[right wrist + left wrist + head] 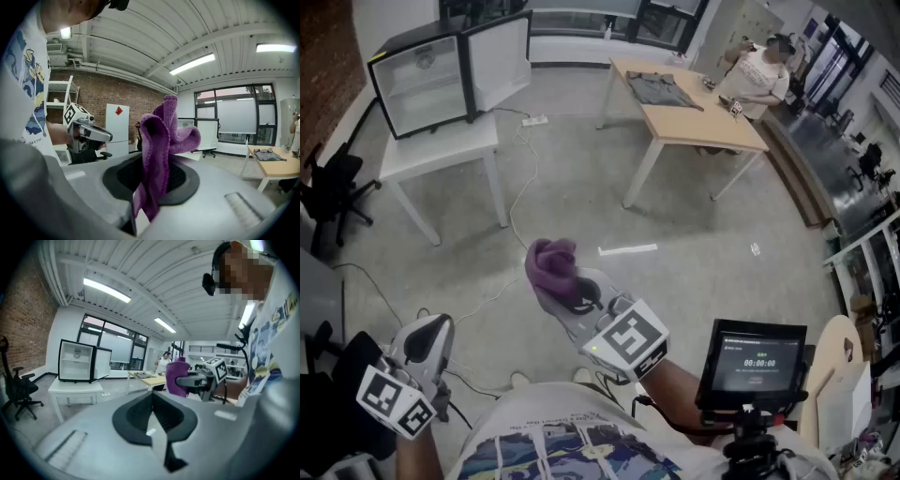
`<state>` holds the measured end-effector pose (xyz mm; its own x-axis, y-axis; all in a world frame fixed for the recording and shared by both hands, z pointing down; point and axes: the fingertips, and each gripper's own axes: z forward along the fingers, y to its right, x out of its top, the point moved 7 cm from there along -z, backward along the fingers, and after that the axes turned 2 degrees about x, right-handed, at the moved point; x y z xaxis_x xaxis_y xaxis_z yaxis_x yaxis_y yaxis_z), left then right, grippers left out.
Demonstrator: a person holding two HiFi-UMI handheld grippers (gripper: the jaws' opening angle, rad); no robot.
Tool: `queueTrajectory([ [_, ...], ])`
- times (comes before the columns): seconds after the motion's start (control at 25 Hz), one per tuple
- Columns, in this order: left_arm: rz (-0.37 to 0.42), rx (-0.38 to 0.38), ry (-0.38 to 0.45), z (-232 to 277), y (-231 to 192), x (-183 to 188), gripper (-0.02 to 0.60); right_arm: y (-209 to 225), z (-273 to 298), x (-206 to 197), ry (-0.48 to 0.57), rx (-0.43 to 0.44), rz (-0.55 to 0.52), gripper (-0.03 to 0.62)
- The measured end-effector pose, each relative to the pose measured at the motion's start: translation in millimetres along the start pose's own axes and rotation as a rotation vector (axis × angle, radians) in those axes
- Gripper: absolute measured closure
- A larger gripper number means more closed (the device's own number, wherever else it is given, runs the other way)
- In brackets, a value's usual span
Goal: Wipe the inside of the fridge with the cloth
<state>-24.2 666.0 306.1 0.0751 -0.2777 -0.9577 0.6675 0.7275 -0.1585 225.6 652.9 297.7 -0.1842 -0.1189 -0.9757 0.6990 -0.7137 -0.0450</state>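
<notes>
The small black fridge (427,80) stands far off at the top left, its door swung open and its white inside showing; it also appears in the left gripper view (77,361). My right gripper (564,289) is held mid-air in the middle of the room, shut on a bunched purple cloth (553,265) that sticks up from the jaws (161,150). My left gripper (428,339) hangs low at the lower left, jaws together with nothing between them. Both grippers are well away from the fridge.
The fridge rests on a white table (441,150) with a cable (525,159) trailing on the floor beside it. A black office chair (333,192) stands at the left. A wooden table (694,117) with a grey garment (661,89) and a seated person (759,75) are at the back right. A small screen (755,361) is close on my right.
</notes>
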Motion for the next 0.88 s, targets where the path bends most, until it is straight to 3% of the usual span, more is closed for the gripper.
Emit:
queueTrajectory([
  [0.4,0.010,0.040,0.000,-31.8,-22.2,-2.5,0.574,-20.1,30.1,12.7,0.003,0.035,0.013,0.514],
  [0.6,0.021,0.052,0.002,-40.7,-36.2,-11.0,0.574,-28.2,39.0,5.8,-0.014,0.007,0.012,0.514],
  [0.88,-0.009,0.105,-0.016,-60.8,-71.8,-25.1,0.574,-34.7,80.9,1.3,-0.018,0.023,0.057,0.514],
])
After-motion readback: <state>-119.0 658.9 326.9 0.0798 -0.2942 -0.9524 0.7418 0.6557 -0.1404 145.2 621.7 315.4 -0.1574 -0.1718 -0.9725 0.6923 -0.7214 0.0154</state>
